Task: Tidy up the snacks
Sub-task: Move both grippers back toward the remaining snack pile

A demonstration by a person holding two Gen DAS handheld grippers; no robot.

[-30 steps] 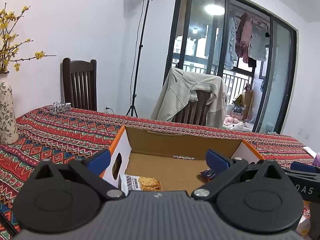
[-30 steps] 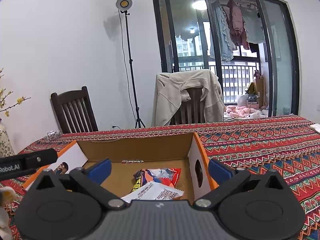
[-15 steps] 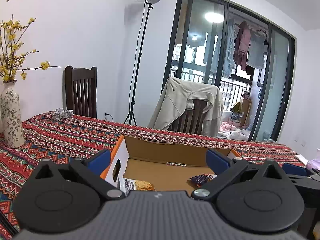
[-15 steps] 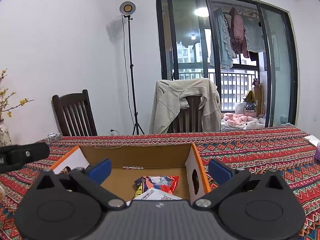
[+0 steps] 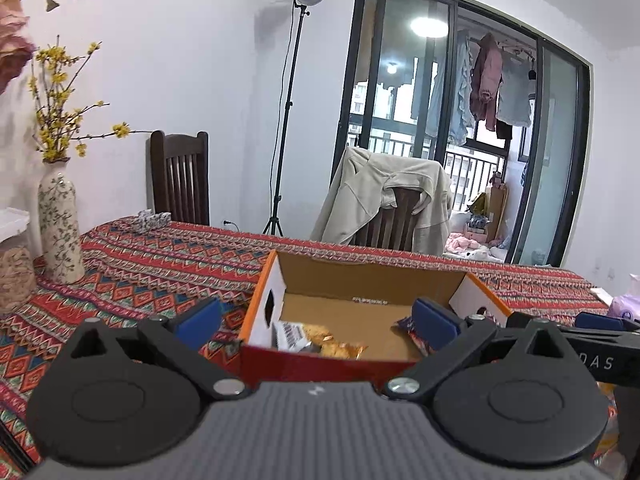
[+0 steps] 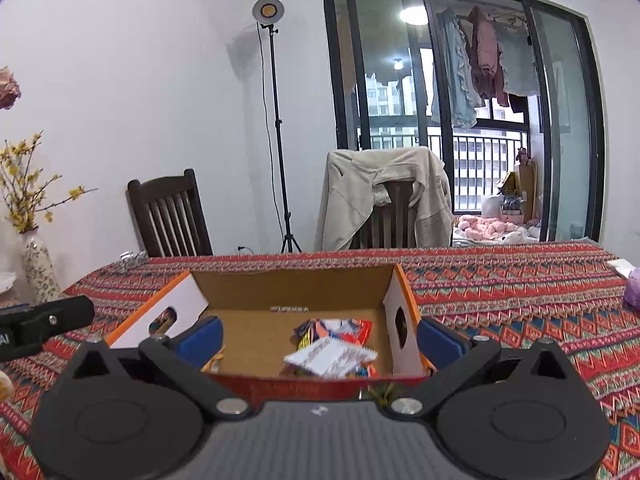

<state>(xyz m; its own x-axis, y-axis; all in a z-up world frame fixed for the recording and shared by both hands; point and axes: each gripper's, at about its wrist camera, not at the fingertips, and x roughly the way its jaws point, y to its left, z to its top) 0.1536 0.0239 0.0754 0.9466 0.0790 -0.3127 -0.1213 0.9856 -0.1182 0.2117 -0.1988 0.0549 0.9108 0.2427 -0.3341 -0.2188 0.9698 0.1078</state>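
Table, patterned cloth: spreads ahead of both tools and out to either side.

Box, open cardboard with orange rim: directly in front of both tools, near wall just beyond the fingertips.

Snack packets: lying loose inside the box, a white one uppermost ahead of our right tool; a biscuit packet sits ahead of our left tool.

Left gripper: jaws spread wide, nothing between them, held level above the box's near edge.

Right gripper: likewise wide and empty, level, facing into the box.

Step, as we judge it: between placements. Next we must find a snack outside the box; none shows clearly here.
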